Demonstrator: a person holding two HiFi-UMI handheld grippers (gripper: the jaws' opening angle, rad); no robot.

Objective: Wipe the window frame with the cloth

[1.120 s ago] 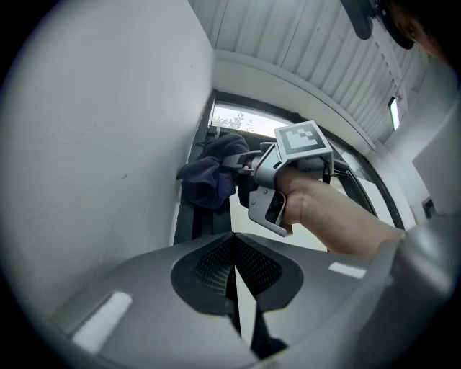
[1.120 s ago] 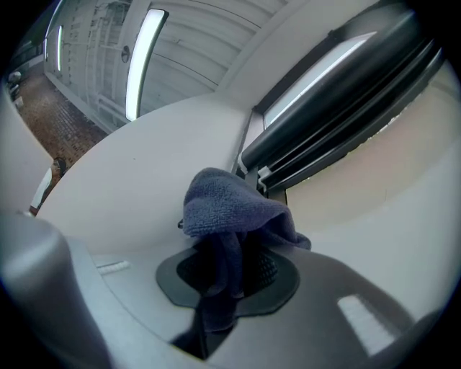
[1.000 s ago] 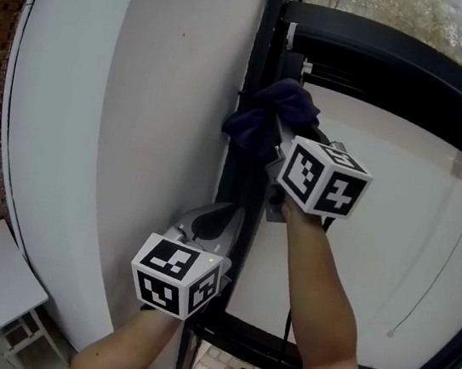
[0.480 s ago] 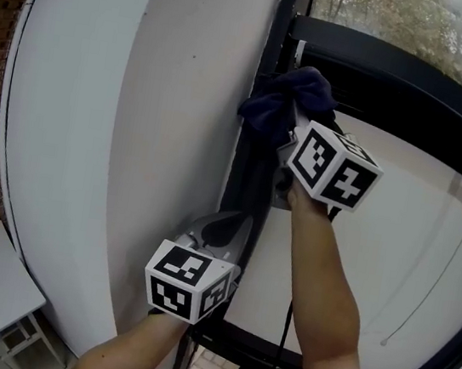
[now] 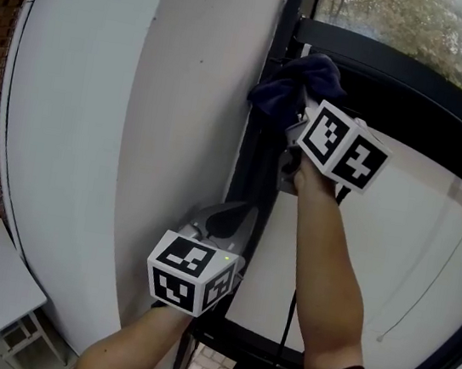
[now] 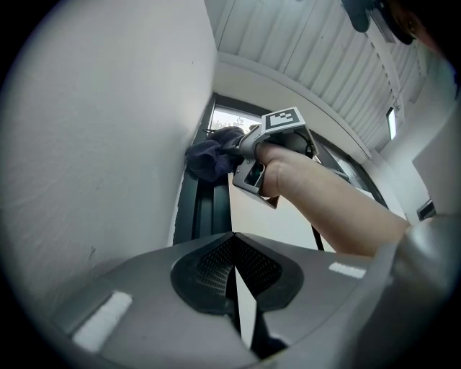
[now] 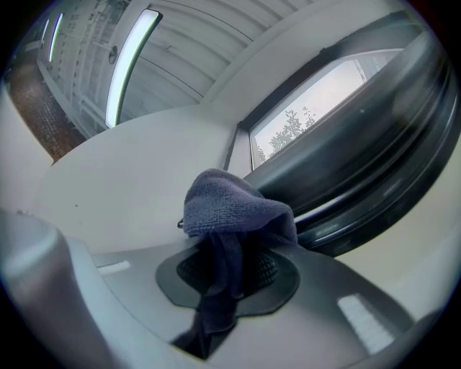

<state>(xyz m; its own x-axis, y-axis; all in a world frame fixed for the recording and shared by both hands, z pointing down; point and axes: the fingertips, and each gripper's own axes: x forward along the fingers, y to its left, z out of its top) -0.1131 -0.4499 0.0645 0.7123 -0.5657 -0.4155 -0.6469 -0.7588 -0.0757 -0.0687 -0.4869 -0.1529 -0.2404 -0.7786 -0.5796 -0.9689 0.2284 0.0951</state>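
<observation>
The head view looks from behind both forearms toward the wall [image 5: 179,129] and the dark window frame [image 5: 261,158], with both tools at arm's reach. The left gripper [image 5: 227,222] view sits low beside the wall and faces up along the frame, so it catches the right gripper [image 6: 238,148] and the cloth [image 6: 212,157] from below (the head view sees the same pair from behind). The right gripper view is the nearest: the cloth fills its centre, with wall and frame just beyond. All three views share that stretch of frame.
</observation>
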